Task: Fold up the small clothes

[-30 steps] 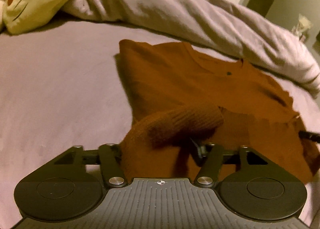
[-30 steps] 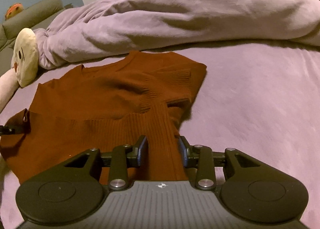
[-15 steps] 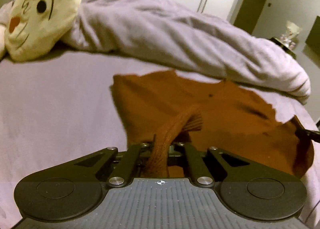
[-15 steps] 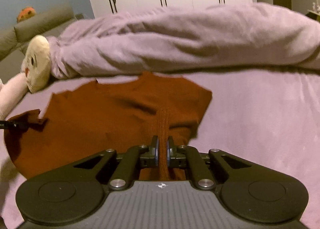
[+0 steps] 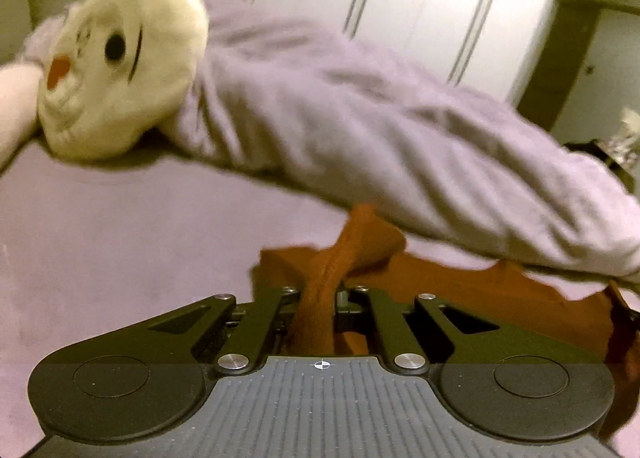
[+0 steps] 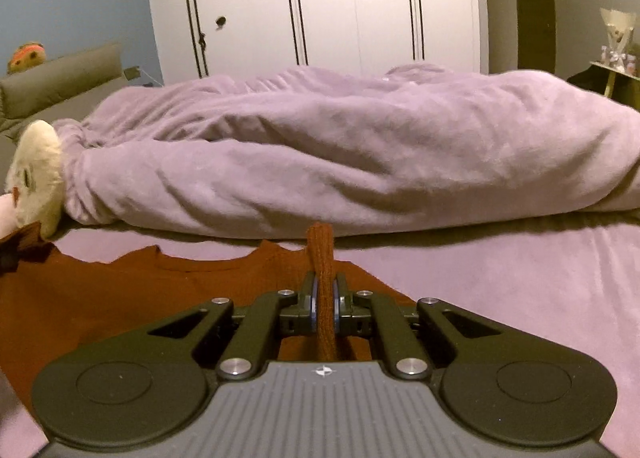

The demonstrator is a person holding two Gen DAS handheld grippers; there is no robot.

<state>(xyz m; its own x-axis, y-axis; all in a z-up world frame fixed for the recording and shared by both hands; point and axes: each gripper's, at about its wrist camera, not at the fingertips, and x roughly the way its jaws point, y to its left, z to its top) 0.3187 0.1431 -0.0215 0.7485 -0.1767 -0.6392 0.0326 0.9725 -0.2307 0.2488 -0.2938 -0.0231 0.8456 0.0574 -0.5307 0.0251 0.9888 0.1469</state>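
Left claw (image 5: 320, 298) pinches a ribbed fold of the rust sweater (image 5: 460, 290). Right claw (image 6: 325, 298) pinches another fold. The sweater lies on the bed (image 6: 500, 278), near the rolled blanket (image 6: 340, 154).

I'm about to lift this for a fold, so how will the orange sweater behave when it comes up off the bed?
Probably floppy: the sweater bunches into a narrow ridge where the right tool pinches it. Likely to drape and sag between the two grips, since the rest lies limp. The ribbed knit probably won't slip from the left tool.
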